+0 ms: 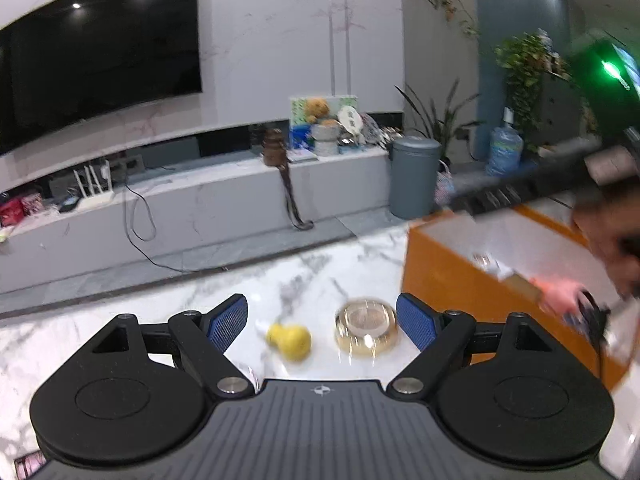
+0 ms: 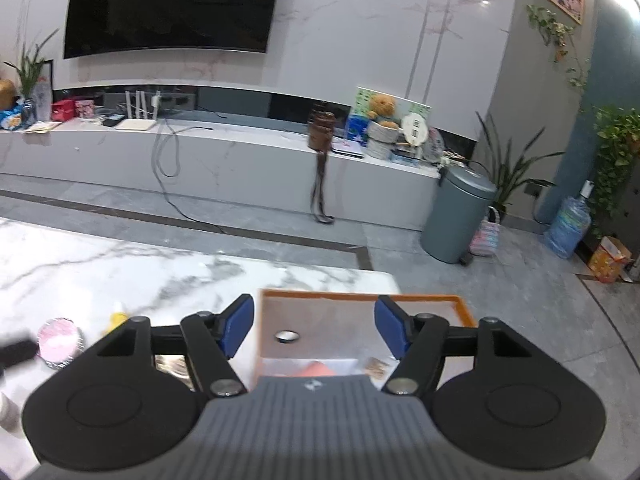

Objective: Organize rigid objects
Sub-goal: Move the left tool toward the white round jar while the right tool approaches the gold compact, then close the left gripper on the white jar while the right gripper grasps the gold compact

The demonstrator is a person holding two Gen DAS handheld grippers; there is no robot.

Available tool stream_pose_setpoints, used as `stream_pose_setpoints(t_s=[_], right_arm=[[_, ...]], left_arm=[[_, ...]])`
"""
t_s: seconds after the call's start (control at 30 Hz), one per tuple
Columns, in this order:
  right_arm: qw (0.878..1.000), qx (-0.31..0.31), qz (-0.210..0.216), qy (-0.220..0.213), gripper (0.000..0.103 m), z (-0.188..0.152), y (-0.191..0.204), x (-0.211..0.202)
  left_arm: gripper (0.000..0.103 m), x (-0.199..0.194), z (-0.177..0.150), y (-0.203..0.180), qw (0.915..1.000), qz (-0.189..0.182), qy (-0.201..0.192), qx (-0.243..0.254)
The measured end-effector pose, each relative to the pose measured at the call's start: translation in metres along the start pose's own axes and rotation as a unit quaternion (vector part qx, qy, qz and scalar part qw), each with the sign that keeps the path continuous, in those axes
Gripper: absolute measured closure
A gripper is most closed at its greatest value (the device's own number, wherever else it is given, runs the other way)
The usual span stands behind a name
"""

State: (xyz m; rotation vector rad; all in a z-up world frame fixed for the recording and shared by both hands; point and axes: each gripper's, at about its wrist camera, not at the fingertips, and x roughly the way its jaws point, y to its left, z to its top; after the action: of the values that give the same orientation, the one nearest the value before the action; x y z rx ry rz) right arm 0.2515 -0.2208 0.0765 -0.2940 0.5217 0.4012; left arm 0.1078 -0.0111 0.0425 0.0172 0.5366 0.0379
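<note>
Left tool (image 1: 322, 322): jaws spread wide, nothing between the pads, aimed down at the marble counter (image 1: 100, 344). In its view the yellow gourd-shaped piece (image 1: 290, 340) lies just left of center low in the frame, with the round gold-rimmed glass dish (image 1: 366, 332) just beside it on the right, close to the right pad. Right tool (image 2: 314, 330): jaws apart, empty, hanging over the orange bin (image 2: 460, 304), which fills lower center of its view and lower right of the left view. Already in the bin: a small white round thing (image 2: 286, 335) and something pink-orange (image 2: 318, 369) at the near edge, too blurred to name. A pink-topped round tin (image 2: 60, 342) sits on the counter at lower left of the right view, outside the bin. My read of the risks: with gourd and dish this close, you could close on one and knock the other; the dish looks smooth and heavy, so a pinch on the rim might slip; the gourd is rounded and may roll or squirt out if you clamp off-center. Both views are motion-blurred, so coming in fast makes a misjudged approach likelier. Your right arm already crosses the upper right of the left view, so the two tools could collide over the bin. Writing: none readable; the tool bodies carry only a small emblem, and labels on the shelf clutter are too small to read.
</note>
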Motion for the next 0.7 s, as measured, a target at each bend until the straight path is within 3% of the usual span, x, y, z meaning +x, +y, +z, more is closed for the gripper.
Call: stream_pose_setpoints(t_s=[0.1, 0.17, 0.4, 0.7], right_arm=[[1.0, -0.004, 0.015, -0.006, 0.034, 0.001, 0.018, 0.0], [1.0, -0.004, 0.029, -0.007, 0.032, 0.003, 0.028, 0.001], [0.998, -0.017, 0.06, 0.009, 0.027, 0.001, 0.064, 0.015], [0.996, -0.052, 0.065, 0.039, 0.026, -0.01, 0.096, 0.038]], left_arm=[[0.004, -0.011, -0.021, 0.013, 0.998, -0.057, 0.025, -0.013], [0.004, -0.013, -0.032, 0.017, 0.9967, -0.07, 0.037, -0.018], [0.004, -0.027, -0.062, 0.028, 0.9971, -0.061, 0.044, -0.012], [0.004, -0.032, -0.091, 0.06, 0.9973, -0.005, 0.061, -0.04]])
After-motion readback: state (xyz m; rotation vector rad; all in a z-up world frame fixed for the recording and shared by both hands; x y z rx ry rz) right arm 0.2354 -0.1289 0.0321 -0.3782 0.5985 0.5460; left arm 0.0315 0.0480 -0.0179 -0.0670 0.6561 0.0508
